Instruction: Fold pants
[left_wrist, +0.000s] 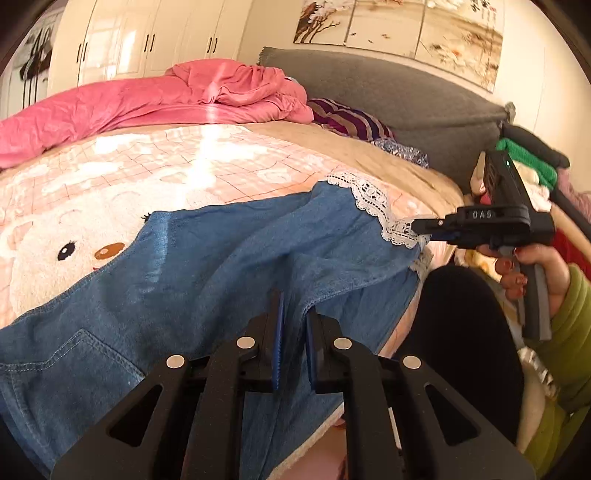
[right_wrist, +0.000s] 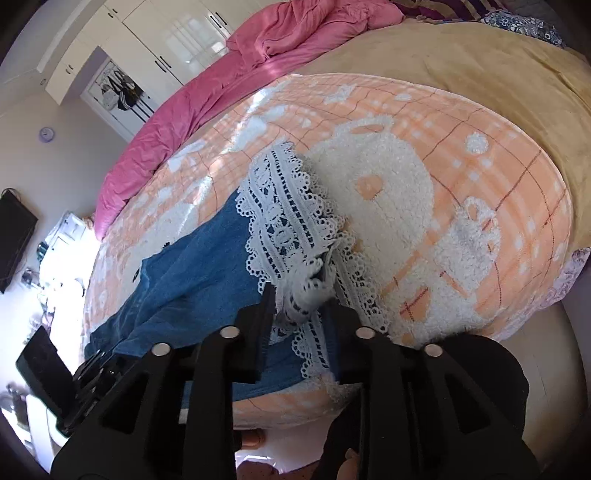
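Blue denim pants (left_wrist: 207, 280) with white lace leg hems (left_wrist: 373, 199) lie on a pink and white plush blanket (left_wrist: 155, 162) on the bed. My left gripper (left_wrist: 293, 314) is shut on a fold of denim near the crotch seam. My right gripper (right_wrist: 301, 291) is shut on a bunch of the lace hem (right_wrist: 291, 206); it also shows in the left wrist view (left_wrist: 421, 227) at the hem's right end. The denim shows in the right wrist view (right_wrist: 195, 258) too, running left of the lace.
A crumpled pink quilt (left_wrist: 155, 96) lies along the far side of the bed. A grey headboard cushion (left_wrist: 388, 88) and striped pillow (left_wrist: 347, 118) are at the back right. Stacked clothes (left_wrist: 532, 166) sit at the right. White wardrobes (left_wrist: 147, 37) stand behind.
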